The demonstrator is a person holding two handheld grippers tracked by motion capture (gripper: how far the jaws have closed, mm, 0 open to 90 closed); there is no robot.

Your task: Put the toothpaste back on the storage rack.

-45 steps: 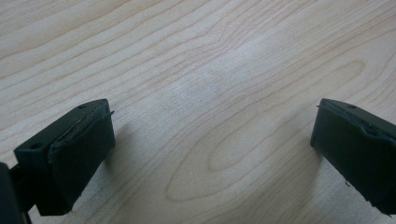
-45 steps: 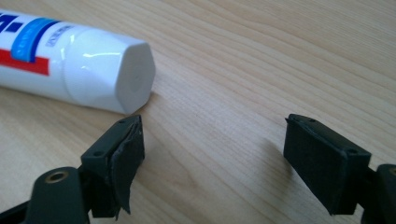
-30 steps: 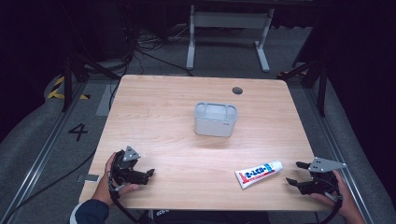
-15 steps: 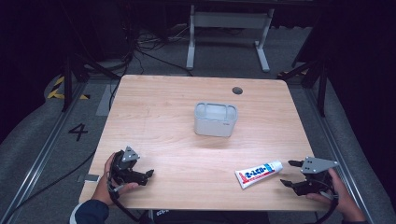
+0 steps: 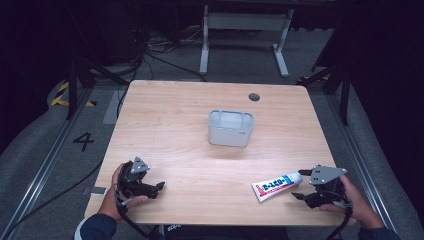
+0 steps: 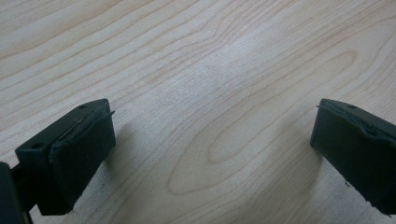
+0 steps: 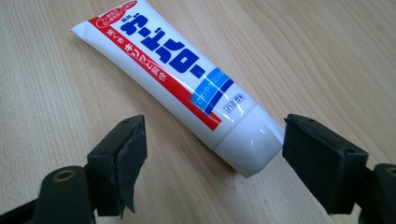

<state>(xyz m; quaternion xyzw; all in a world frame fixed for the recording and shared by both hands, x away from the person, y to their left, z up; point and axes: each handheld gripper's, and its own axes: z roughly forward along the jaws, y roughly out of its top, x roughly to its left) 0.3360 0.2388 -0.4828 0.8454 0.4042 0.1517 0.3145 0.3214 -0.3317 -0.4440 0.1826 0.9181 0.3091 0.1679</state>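
A light wooden tabletop (image 5: 170, 130) with rounded corners carries two things. A pale grey rectangular plastic container (image 5: 230, 128) stands upright near its centre. A white toothpaste tube with red and blue print (image 5: 276, 185) lies flat toward five o'clock, cap pointing to three o'clock. At one o'clock sits a small dark round spot (image 5: 254, 96), possibly a cable hole.

White tube (image 7: 177, 79) with red stripe and blue lettering; pale grey bin (image 5: 230, 128); light woodgrain table (image 5: 170, 125).

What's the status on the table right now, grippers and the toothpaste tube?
Right gripper open, jaws either side of the tube's cap end, not gripping. Left gripper open, empty. Toothpaste tube flat on table. Nothing in the way.
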